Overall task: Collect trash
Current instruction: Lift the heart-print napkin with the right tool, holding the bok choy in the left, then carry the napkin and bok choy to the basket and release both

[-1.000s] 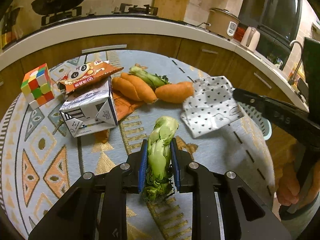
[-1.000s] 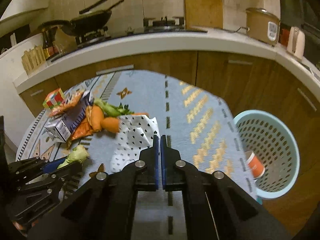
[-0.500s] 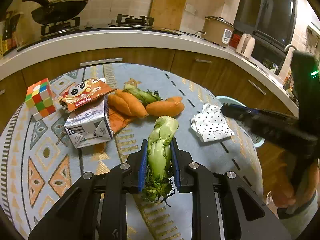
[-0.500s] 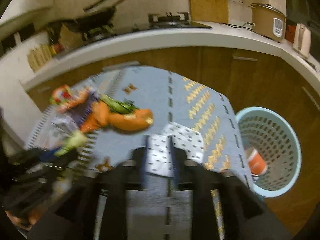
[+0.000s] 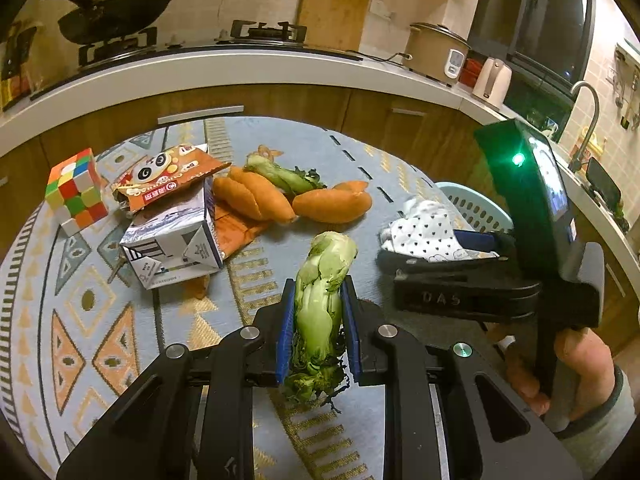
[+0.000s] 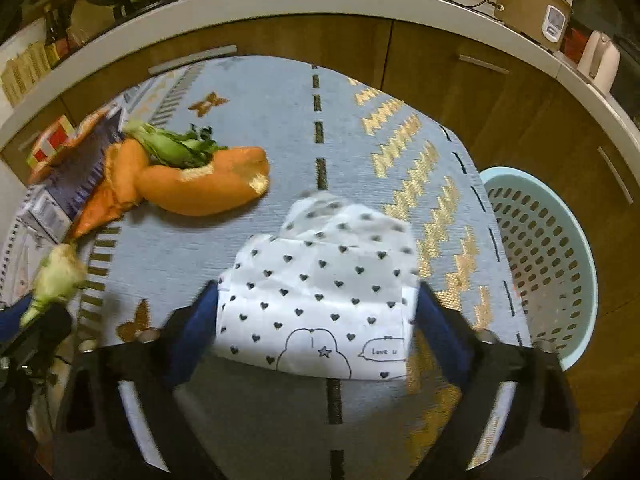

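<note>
Mostly patterned blue tablecloth (image 6: pixel 280 120), wood cabinets (image 6: pixel 440 92) behind, kitchen.

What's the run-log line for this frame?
left gripper: shut on bok choy | right gripper: jaws just opening, straddling heart-print wrapper | basket: beside table

Woven rug (image 6: pixel 280 128), plastic basket (image 6: pixel 576 240)
</note>
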